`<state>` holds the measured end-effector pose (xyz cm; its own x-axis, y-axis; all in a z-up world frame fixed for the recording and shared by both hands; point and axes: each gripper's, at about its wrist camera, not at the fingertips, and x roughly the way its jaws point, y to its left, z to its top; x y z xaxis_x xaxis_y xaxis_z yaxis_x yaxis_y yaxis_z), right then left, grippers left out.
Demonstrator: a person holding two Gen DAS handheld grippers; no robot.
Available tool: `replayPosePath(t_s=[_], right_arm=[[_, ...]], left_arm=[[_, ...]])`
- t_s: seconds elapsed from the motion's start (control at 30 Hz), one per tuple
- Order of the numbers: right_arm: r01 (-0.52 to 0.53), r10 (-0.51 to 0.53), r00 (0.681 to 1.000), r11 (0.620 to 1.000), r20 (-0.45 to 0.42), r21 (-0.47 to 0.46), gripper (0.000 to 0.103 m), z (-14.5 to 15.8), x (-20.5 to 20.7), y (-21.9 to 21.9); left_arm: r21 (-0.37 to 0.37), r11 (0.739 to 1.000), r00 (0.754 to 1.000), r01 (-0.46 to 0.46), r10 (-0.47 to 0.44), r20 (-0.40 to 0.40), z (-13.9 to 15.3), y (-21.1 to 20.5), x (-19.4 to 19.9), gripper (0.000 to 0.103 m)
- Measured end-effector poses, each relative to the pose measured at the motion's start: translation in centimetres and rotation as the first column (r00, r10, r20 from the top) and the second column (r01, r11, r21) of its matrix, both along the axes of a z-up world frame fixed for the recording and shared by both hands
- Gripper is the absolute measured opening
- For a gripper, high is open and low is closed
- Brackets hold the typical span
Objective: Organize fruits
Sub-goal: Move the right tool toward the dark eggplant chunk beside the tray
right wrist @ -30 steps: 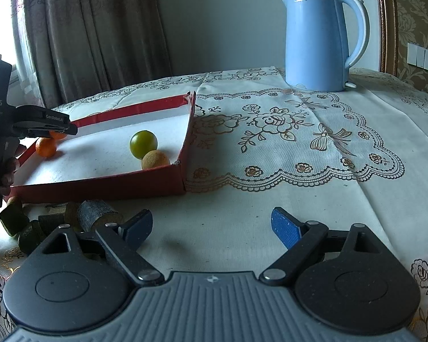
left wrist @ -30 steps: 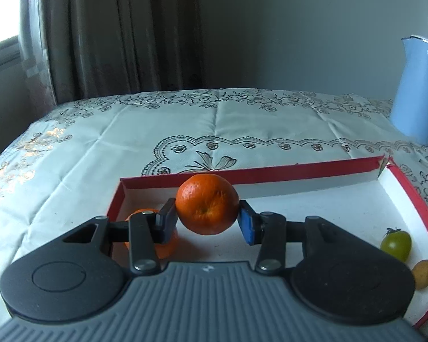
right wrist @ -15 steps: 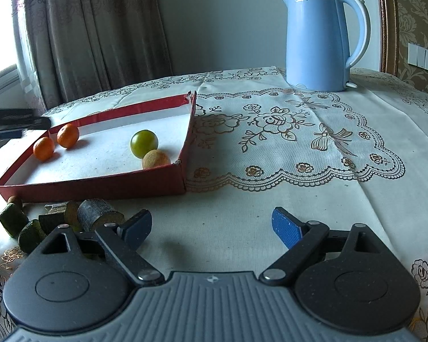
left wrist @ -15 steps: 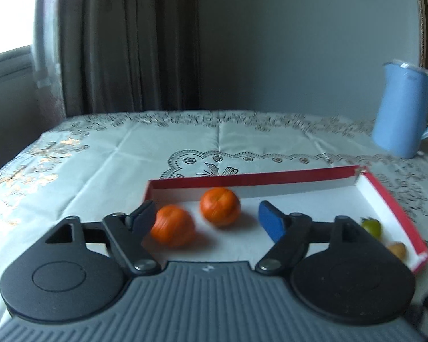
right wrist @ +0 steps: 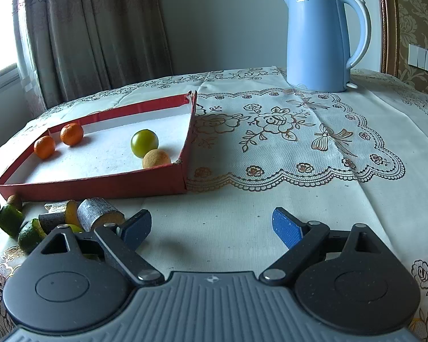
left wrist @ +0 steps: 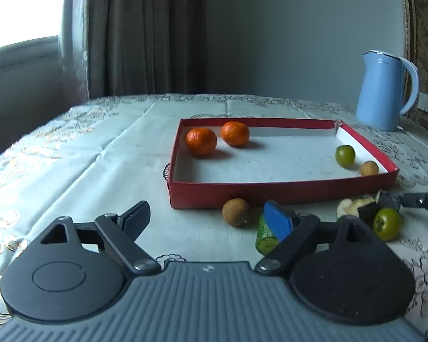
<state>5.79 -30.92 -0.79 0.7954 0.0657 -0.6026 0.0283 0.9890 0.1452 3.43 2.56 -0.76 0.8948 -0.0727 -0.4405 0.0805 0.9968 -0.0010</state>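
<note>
A red box [left wrist: 282,192] [right wrist: 100,183] with a white floor holds two oranges [left wrist: 201,141] [left wrist: 235,133], a green fruit [left wrist: 345,156] and a tan round fruit [left wrist: 369,168]. The oranges also show in the right wrist view [right wrist: 44,147] [right wrist: 71,134]. My left gripper [left wrist: 209,222] is open and empty, in front of the box. A tan round fruit [left wrist: 236,211], a cucumber piece [left wrist: 265,236], a green fruit [left wrist: 386,224] and other pieces lie outside the box. My right gripper [right wrist: 212,228] is open and empty over the cloth.
A blue kettle [right wrist: 325,40] [left wrist: 385,89] stands at the back right of the table. A lace cloth [right wrist: 285,142] covers the table. Cut pieces [right wrist: 100,213] lie left of my right gripper. Curtains hang behind the table.
My left gripper let go of the orange in the box, opened, and pulled back out in front of the box. The right gripper has not moved.
</note>
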Motion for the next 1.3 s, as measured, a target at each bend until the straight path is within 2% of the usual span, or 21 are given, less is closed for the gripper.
replayPosePath(t_s=[0.2,0.5,0.8,1.07,1.3], right_arm=[[0.000,0.000,1.000,1.000,0.001,0.001,0.092,0.1,-0.1,0.0],[0.016,-0.015,0.999,1.000,0.049,-0.011,0.092,0.6,-0.8,0.1],[-0.099,0.109,0.991,0.988,0.082,-0.115,0.092,1.4,-1.8,3.0],[-0.247,0.259,0.962,0.961,0.088,-0.126,0.092,2.0,-1.4,5.1],[-0.269,0.275,0.959,0.960,0.075,-0.083,0.091,1.9,0.0,5.3]], left_arm=[[-0.011,1.000,0.999,0.021,-0.020,0.027,0.2,0.1,-1.1,0.092],[-0.001,0.998,0.998,0.058,-0.058,0.006,-1.0,-0.2,-1.7,0.095],[-0.003,0.996,0.996,0.086,-0.086,-0.001,-1.4,-0.3,-1.9,0.097],[-0.035,0.995,0.996,0.092,-0.093,-0.018,-1.5,0.1,-1.6,0.098],[-0.038,0.994,0.995,0.098,-0.099,-0.027,-1.5,0.2,-1.5,0.098]])
